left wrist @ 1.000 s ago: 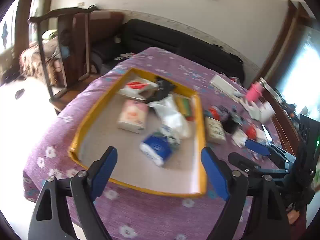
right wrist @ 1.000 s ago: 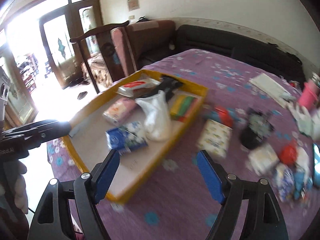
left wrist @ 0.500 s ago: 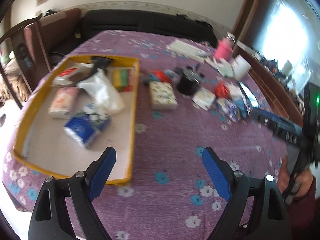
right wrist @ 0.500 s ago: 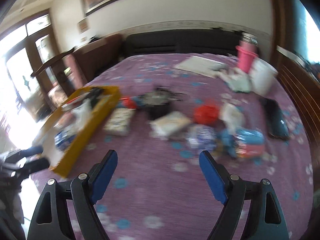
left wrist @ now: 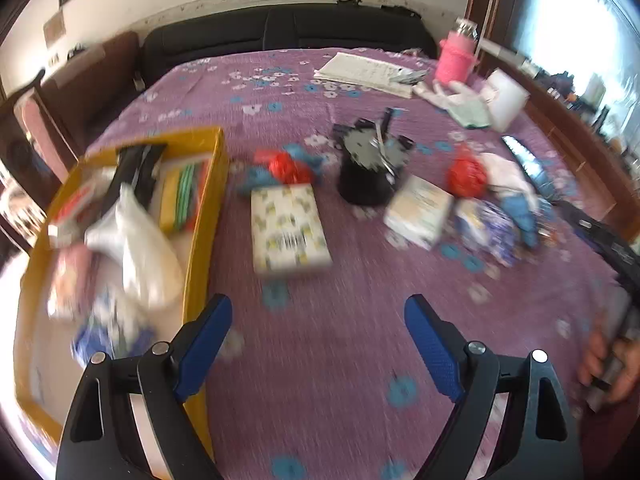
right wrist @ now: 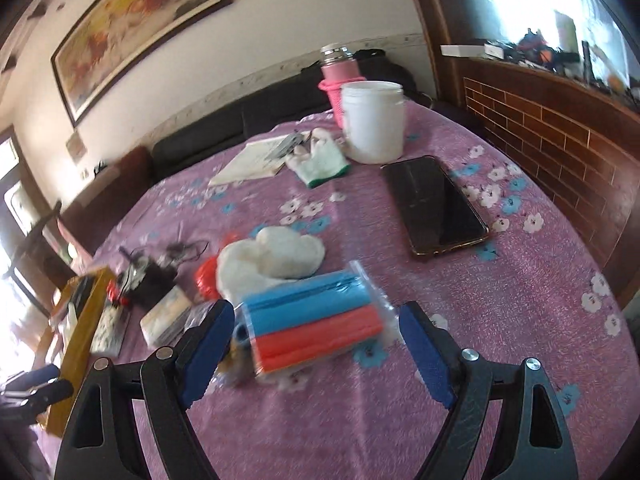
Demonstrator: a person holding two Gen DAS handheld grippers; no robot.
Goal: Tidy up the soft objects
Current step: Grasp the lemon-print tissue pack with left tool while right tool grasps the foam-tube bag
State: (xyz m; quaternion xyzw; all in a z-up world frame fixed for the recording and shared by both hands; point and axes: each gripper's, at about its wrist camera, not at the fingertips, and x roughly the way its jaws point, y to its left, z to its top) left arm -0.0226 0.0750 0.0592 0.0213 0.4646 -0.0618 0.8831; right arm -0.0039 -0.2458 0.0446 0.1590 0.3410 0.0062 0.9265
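A yellow tray (left wrist: 206, 216) at the left holds several soft packs, among them a white bag (left wrist: 140, 244) and a striped pack (left wrist: 182, 194). Loose on the purple cloth lie a patterned tissue pack (left wrist: 290, 228), a red ball (left wrist: 466, 172) and a second tissue pack (left wrist: 418, 212). My left gripper (left wrist: 318, 344) is open and empty, above the cloth right of the tray. My right gripper (right wrist: 316, 340) is open, with a clear pack of blue and red rolls (right wrist: 312, 328) lying between its fingers. A white plush (right wrist: 276, 256) lies just beyond.
A black holder (left wrist: 366, 176) stands mid-table. A black phone (right wrist: 434, 204), a white jar (right wrist: 374, 120), a pink bottle (right wrist: 340, 76), a glove (right wrist: 320, 160) and papers (right wrist: 252, 160) lie at the far side. A brick-patterned ledge (right wrist: 560, 132) runs along the right.
Both grippers have swung right, away from the tray. The right gripper has come down over the blue and red pack. Both stay open.
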